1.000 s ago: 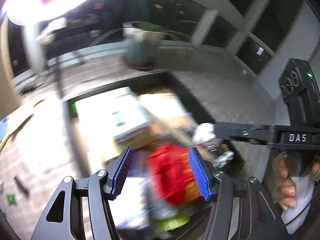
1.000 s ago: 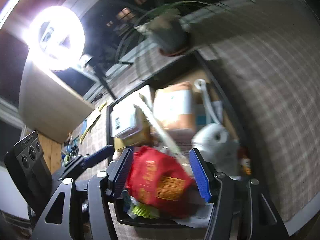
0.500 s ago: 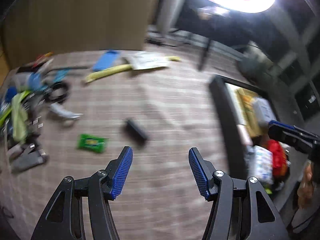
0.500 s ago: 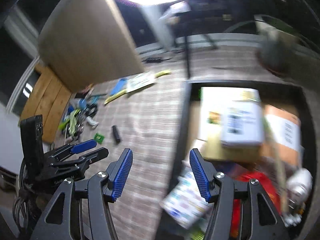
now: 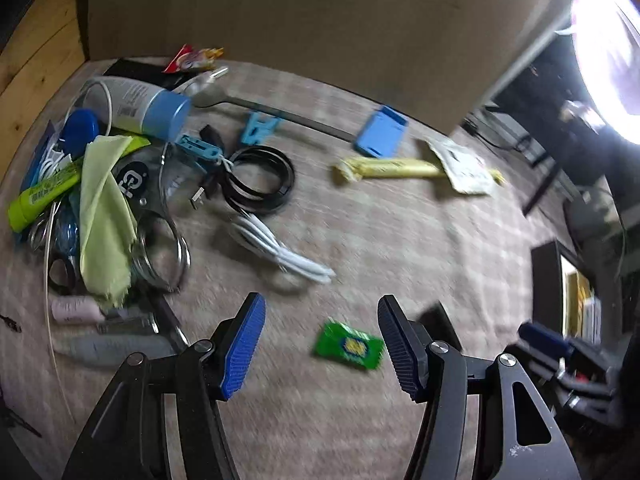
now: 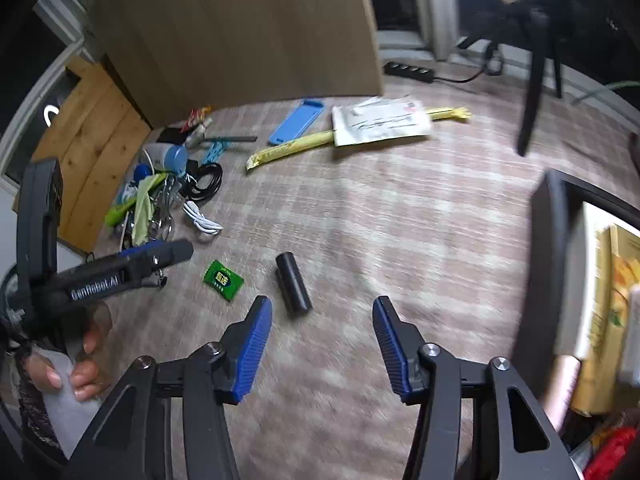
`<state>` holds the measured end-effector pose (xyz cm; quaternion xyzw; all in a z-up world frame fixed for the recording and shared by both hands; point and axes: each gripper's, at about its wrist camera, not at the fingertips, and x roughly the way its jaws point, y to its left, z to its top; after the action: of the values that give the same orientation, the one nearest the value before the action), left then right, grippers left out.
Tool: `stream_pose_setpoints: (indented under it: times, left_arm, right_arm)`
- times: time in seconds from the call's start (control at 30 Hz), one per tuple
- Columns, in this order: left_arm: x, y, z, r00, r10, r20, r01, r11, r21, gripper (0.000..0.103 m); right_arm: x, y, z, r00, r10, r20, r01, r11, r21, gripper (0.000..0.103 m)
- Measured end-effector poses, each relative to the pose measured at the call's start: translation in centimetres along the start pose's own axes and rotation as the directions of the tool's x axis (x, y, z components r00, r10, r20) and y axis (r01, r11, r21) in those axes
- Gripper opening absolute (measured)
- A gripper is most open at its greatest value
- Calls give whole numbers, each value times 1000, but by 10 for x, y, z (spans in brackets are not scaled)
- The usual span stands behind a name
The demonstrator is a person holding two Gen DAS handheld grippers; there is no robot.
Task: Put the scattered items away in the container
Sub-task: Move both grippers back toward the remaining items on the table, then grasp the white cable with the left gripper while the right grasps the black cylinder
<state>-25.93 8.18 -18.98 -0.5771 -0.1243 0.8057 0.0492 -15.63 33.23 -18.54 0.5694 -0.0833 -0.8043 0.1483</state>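
Note:
My left gripper (image 5: pixel 320 344) is open and empty above the carpet, with a small green packet (image 5: pixel 347 346) between its fingers, nearer the right one. My right gripper (image 6: pixel 322 346) is open and empty, just short of a black cylinder (image 6: pixel 293 287). The green packet (image 6: pixel 223 280) lies left of the cylinder. The black container (image 6: pixel 550 248) sits at the right, holding boxes. A heap of scattered items (image 5: pixel 100 184) lies far left, with a white cable (image 5: pixel 280 250) and a black cable coil (image 5: pixel 256 180) beside it.
A blue flat holder (image 5: pixel 380 136), a long yellow packet (image 5: pixel 388 168) and a white paper pouch (image 6: pixel 380 122) lie further back. A large cardboard panel (image 6: pixel 240 32) stands behind them. A tripod leg (image 6: pixel 532 80) stands at the back right.
Both grippers have swung left, away from the container and out over the carpet toward the scattered items. The red bag stayed in the container. Both remain open.

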Motion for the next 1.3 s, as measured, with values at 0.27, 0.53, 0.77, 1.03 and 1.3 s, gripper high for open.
stream_pose_setpoints:
  times: [0.27,0.53,0.77,1.03,1.3]
  left_arm:
    - [34,16,26,999,11,-53,-16,996,-88,62]
    - [44,8,25,998,45,-32,-46,998,-35,58]
    - [40,13,19,997,75,-3,-75,997,-21,31]
    - [32,11,-1,999,40,-3,-40,999,3,17]
    - [7,36,-29,1000,20,-3,-20,1000,20,12]
  right_arm:
    - [44,17,10,998,-24,-59,22,999,-37,38]
    - [63,22,13,996,-46,-76,41,997,-66,31]
    - [69,26,11,993,-100,-63,93,990,-107,17]
    - [62,22,0,994,-97,-52,92,991,-95,15]
    - [40,8,-33,1000,0,-21,1,999,42,15]
